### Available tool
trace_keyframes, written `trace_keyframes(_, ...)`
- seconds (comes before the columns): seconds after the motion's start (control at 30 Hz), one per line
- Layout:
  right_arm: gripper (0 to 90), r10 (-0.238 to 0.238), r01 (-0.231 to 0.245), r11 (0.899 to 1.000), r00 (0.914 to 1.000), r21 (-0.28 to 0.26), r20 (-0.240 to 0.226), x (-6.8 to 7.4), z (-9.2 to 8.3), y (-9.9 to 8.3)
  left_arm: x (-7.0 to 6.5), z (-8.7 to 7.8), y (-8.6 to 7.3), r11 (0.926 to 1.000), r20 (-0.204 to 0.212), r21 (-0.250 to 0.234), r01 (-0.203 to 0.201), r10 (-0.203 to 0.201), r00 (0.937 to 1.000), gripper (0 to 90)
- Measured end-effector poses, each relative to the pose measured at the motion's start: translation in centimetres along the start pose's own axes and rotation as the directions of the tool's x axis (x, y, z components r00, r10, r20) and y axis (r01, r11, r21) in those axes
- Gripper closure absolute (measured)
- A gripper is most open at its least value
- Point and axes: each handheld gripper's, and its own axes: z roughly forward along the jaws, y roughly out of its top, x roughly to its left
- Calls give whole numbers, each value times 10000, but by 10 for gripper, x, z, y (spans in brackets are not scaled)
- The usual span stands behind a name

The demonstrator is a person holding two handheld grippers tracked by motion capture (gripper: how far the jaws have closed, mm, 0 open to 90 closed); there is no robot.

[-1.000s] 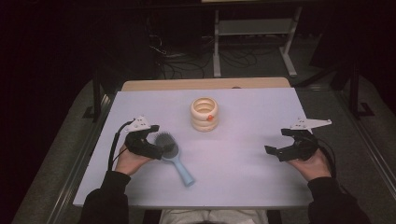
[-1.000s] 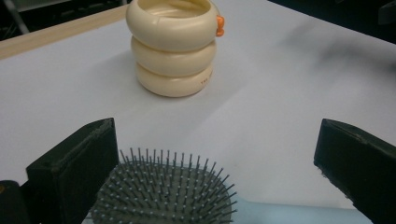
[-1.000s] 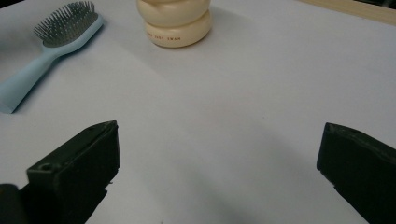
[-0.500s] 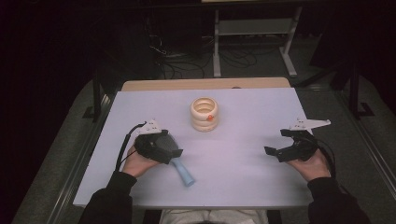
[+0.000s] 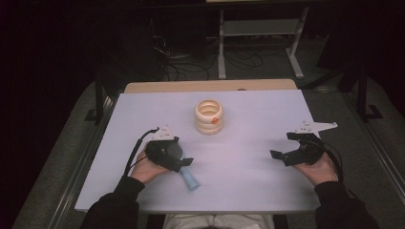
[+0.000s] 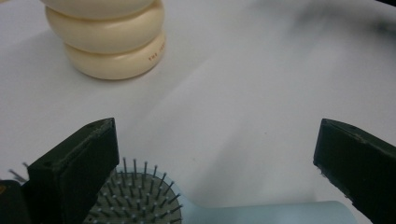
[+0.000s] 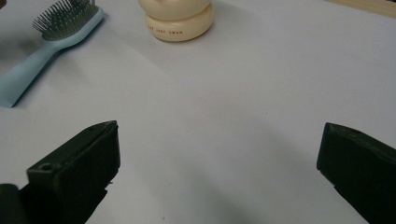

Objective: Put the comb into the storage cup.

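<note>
A light blue hairbrush [image 5: 189,178] with dark bristles lies flat on the white table [image 5: 248,109]. My left gripper [image 5: 180,161] hovers open right over its head, so from above just the handle pokes out. In the left gripper view the bristles [image 6: 140,203] and the start of the handle [image 6: 261,213] sit low between the two wide-apart jaws, untouched. A cream stack of rings [image 5: 209,116] with a small orange mark stands at mid table, also close ahead as the ring stack [image 6: 109,39]. My right gripper [image 5: 282,147] rests open at the right, with the hairbrush [image 7: 51,37] and ring stack [image 7: 180,18] far off.
Bare white tabletop lies between the two grippers and around the ring stack. A tan board edge [image 5: 210,86] runs along the table's far side. Beyond it are a dark floor with cables [image 5: 176,57] and a metal stand [image 5: 260,36].
My left gripper has moved right and down over the hairbrush head, now covering it from above. The brush, the ring stack and the right gripper have stayed put.
</note>
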Motion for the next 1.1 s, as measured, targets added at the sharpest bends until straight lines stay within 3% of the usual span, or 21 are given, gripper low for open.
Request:
trace_keyframes(0.37, 0, -27, 27, 10000, 10000, 0, -32, 0, 0, 0, -5, 7, -1, 9988, 388, 454, -154, 136, 9992, 110)
trace_keyframes(0.67, 0, -30, 31, 10000, 10000, 18, -41, 0, 0, 0, -8, 13, 0, 9974, 712, 682, -227, 178, 9973, 149)
trace_keyframes(1.1, 0, -42, 42, 10000, 10000, 42, -42, 0, 0, 0, -14, 22, -2, 9893, 1115, 1316, -638, 491, 9925, 255)
